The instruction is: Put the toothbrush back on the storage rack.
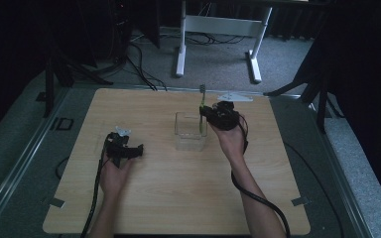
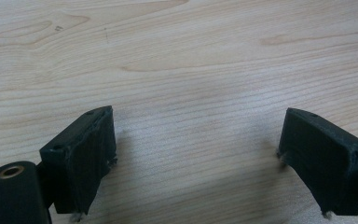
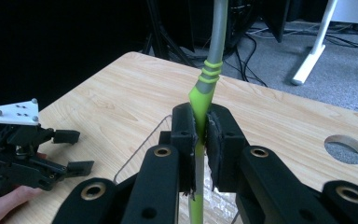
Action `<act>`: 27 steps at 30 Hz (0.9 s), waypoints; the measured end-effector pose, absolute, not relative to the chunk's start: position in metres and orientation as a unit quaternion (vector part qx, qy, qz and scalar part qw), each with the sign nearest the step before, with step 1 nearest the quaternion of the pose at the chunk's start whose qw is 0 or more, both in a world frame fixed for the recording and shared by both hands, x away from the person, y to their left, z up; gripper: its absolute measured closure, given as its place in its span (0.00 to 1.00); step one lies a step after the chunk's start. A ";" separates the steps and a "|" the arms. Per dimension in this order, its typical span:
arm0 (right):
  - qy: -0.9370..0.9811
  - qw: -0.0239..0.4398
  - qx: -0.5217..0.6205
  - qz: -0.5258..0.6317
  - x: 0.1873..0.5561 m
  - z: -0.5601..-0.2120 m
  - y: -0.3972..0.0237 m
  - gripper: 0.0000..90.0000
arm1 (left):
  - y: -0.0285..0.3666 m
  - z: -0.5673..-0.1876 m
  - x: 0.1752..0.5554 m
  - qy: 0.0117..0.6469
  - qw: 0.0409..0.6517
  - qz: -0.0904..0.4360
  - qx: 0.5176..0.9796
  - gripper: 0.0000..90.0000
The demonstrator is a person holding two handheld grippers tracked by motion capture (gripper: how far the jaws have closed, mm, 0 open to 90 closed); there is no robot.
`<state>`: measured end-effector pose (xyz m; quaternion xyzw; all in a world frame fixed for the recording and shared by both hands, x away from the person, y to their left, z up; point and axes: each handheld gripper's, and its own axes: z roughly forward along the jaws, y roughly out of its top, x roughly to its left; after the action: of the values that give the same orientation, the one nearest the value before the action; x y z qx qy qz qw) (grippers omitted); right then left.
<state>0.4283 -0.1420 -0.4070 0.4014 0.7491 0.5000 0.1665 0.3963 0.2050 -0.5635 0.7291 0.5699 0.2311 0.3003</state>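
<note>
We hold the green toothbrush (image 3: 201,93) clamped upright in our right gripper (image 3: 201,140) above the clear box (image 1: 191,131); a tilt could catch its rim. Our left gripper (image 2: 196,158) rests open on the table (image 1: 178,198).

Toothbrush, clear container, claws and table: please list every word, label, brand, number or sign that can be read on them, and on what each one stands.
None can be read.
Toothbrush: green and grey handle, no print visible.
Clear container: plain walls, no label.
Right claw, shut on the toothbrush: black, no marking.
Left claw, open: black, no marking.
Table: wood grain, no sign.
</note>
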 end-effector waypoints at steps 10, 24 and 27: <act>0.756 0.164 0.403 0.488 0.432 -0.414 -0.139 0.91 | 0.205 -0.564 0.396 0.570 0.300 0.231 0.729 0.13; 0.765 0.162 0.404 0.475 0.435 -0.422 -0.136 0.91 | 0.205 -0.564 0.396 0.570 0.300 0.231 0.729 0.13; 0.767 0.163 0.403 0.471 0.435 -0.423 -0.134 0.91 | 0.205 -0.564 0.396 0.570 0.300 0.231 0.729 0.13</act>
<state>0.4349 -0.1345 -0.4231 0.4030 0.7673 0.4714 0.1631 0.3963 0.2049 -0.5635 0.7290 0.5700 0.2312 0.3004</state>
